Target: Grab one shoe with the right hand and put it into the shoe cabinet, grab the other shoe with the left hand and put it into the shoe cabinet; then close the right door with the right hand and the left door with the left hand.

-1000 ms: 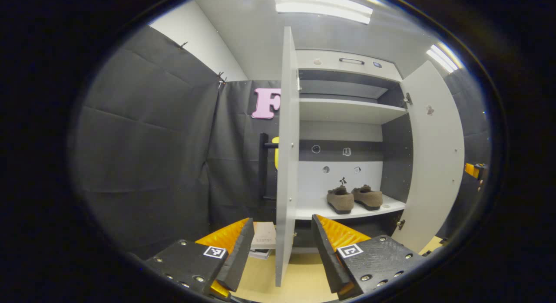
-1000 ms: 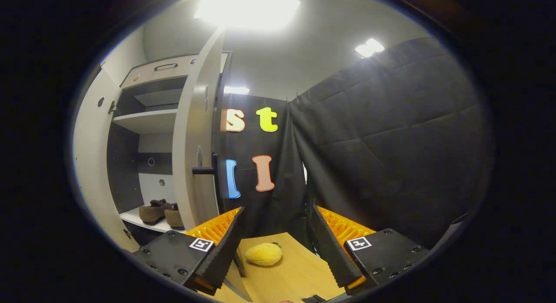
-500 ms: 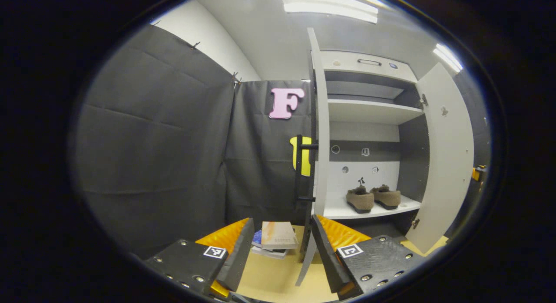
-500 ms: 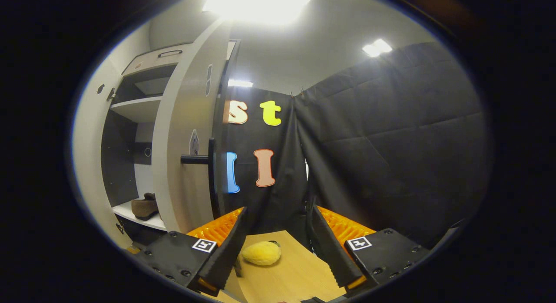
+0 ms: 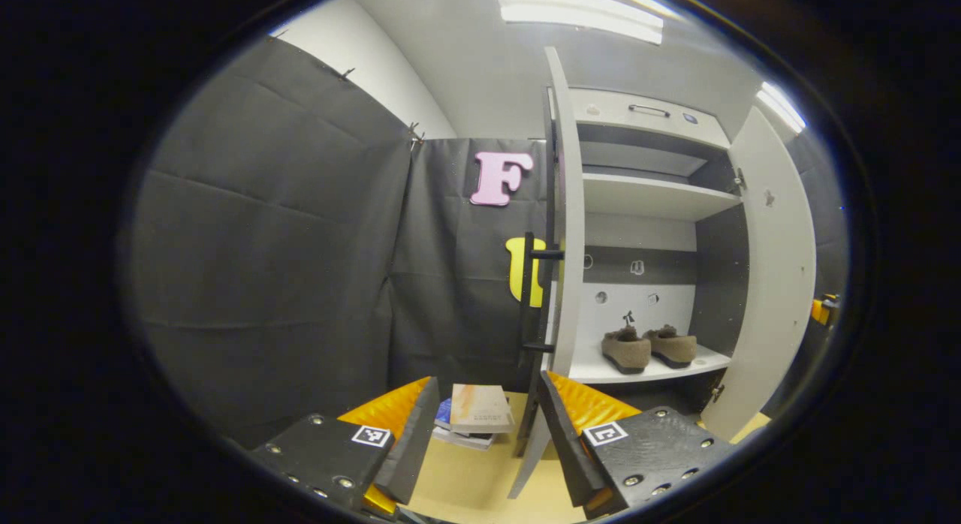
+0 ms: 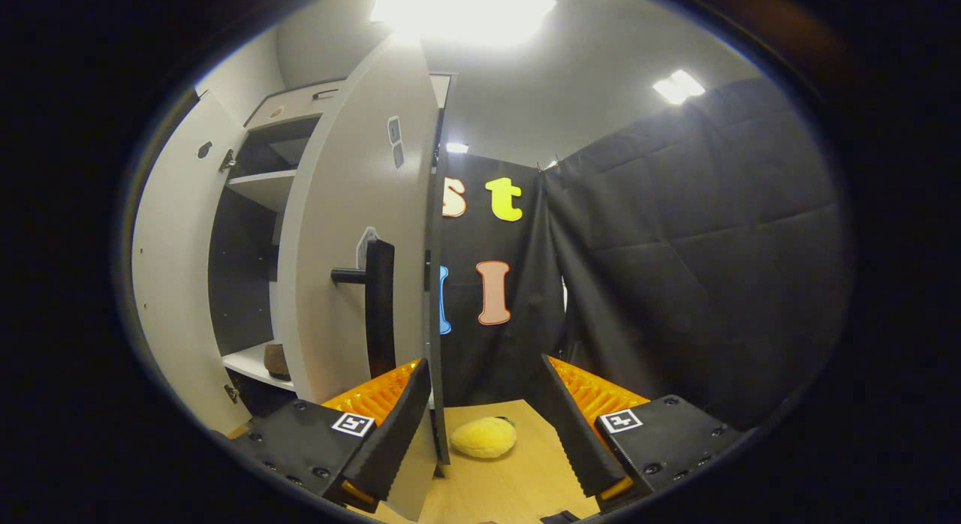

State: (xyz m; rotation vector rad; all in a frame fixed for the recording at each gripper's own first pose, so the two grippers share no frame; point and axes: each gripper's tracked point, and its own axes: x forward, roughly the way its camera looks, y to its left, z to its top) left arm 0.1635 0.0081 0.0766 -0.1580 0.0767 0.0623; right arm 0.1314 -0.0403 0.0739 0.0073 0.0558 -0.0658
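Two brown shoes [image 5: 647,348] stand side by side on the white cabinet's lower shelf [image 5: 593,370]. The left door [image 5: 567,231] is nearly edge-on in the left gripper view, its black handle [image 5: 528,299] on the outer side. My left gripper [image 5: 484,441] is open, low in front of that door's bottom corner. In the right gripper view the right door [image 6: 353,209] shows its outer face with a black handle [image 6: 379,306]. My right gripper [image 6: 480,434] is open, the door's lower edge just inside its left finger. One shoe [image 6: 276,359] peeks past the door.
A small stack of books [image 5: 474,417] lies on the wooden floor left of the left door. A yellow plush fruit [image 6: 484,438] lies on the floor beyond the right gripper. Black cloth walls close in on both sides. The right door [image 5: 773,284] stands open at the left gripper view's right.
My right gripper has moved in toward the right door's outer face, which now hides most of the shoes. My left gripper has shifted to the left door's outer side. Both stay open.
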